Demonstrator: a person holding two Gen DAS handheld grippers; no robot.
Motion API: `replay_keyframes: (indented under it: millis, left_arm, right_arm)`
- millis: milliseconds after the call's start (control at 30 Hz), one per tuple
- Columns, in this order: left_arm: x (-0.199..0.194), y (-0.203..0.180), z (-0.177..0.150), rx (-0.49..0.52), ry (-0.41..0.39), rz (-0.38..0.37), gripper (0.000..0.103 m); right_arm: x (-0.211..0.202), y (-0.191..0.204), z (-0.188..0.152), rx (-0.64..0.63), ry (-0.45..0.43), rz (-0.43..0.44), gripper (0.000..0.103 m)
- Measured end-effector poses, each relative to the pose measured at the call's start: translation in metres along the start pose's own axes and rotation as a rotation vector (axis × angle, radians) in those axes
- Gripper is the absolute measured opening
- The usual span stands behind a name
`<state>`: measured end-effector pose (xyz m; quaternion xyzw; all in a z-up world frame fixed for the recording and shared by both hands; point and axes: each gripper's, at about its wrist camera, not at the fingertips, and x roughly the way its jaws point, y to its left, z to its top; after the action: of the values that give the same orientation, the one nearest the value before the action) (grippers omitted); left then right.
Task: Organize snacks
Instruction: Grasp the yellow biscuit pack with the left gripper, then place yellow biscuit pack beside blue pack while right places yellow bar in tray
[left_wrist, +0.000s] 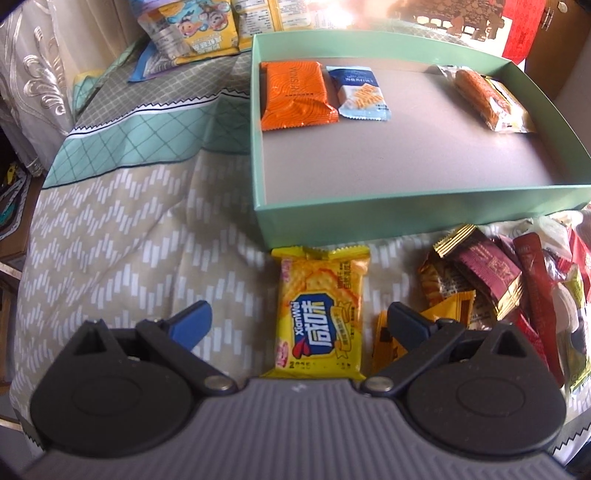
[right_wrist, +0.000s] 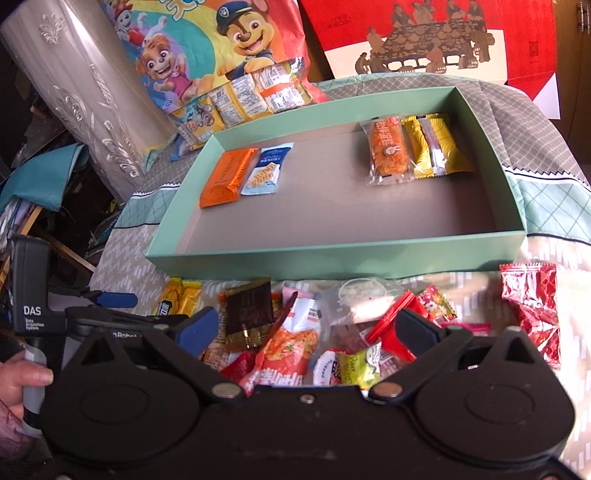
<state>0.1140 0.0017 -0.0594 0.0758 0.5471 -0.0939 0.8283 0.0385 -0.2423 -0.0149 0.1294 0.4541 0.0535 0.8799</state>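
**Left gripper lined up on a cracker packet, box ahead**

Spread wide and holding nothing, the left gripper (left_wrist: 297, 325) hovers over a yellow cracker packet (left_wrist: 320, 314) that lies flat on the patterned cloth (left_wrist: 122, 236). The packet sits between the two blue-tipped fingers (left_wrist: 192, 323), clear of both, with its long axis running straight away from the gripper toward the green box (left_wrist: 424, 206); its far end lies just short of the box's near wall. The coming move appears to turn on this alignment: closing would pinch the packet across its short width, and the box lies directly ahead. The left gripper is plainly the nearer one to this packet.

The right gripper (right_wrist: 304, 330), likewise released and empty, hangs above the loose pile of snacks (right_wrist: 295, 332) in front of the box. Inside the box, an orange packet (right_wrist: 227, 177) and a blue-white packet (right_wrist: 265, 170) lie side by side at the left; a clear-wrapped orange roll (right_wrist: 389, 153) and a yellow packet (right_wrist: 436, 149) lie at the far right. Most of the floor is bare.
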Motion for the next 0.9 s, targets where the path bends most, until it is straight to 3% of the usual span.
replay_keyframes:
  millis: [67,133,167,200,267,433,600,733,900]
  left_arm:
    - [0.003,0.001,0.001,-0.006,-0.004,-0.003,0.100]
    - [0.007,0.002,0.001,-0.002,-0.005,-0.013,0.076]
    - [0.008,0.003,0.000,-0.012,-0.004,-0.024,0.058]
    - [0.006,0.005,-0.001,-0.027,-0.022,-0.019,0.047]
    - [0.003,0.010,-0.003,-0.052,-0.031,-0.019,0.047]
    - [0.000,0.029,-0.014,-0.069,-0.025,-0.023,0.047]
    - [-0.002,0.042,-0.021,-0.088,-0.027,-0.022,0.047]
    - [-0.004,0.049,-0.026,-0.090,-0.027,-0.017,0.051]
    - [-0.003,0.058,-0.032,-0.110,-0.023,0.005,0.075]
  right_arm:
    - [-0.001,0.005,-0.001,-0.005,0.002,0.012,0.099]
    - [-0.002,0.015,-0.001,-0.028,0.014,0.044,0.096]
    - [-0.003,0.021,-0.001,-0.051,0.016,0.053,0.091]
    - [-0.003,0.029,-0.002,-0.083,0.020,0.062,0.086]
    - [-0.003,0.046,-0.004,-0.135,0.027,0.080,0.069]
    - [0.001,0.083,-0.006,-0.222,0.065,0.187,0.046]
    - [0.030,0.115,-0.022,-0.317,0.199,0.255,0.044]
    - [0.049,0.128,-0.040,-0.395,0.286,0.194,0.044]
    - [0.060,0.134,-0.059,-0.480,0.316,0.091,0.044]
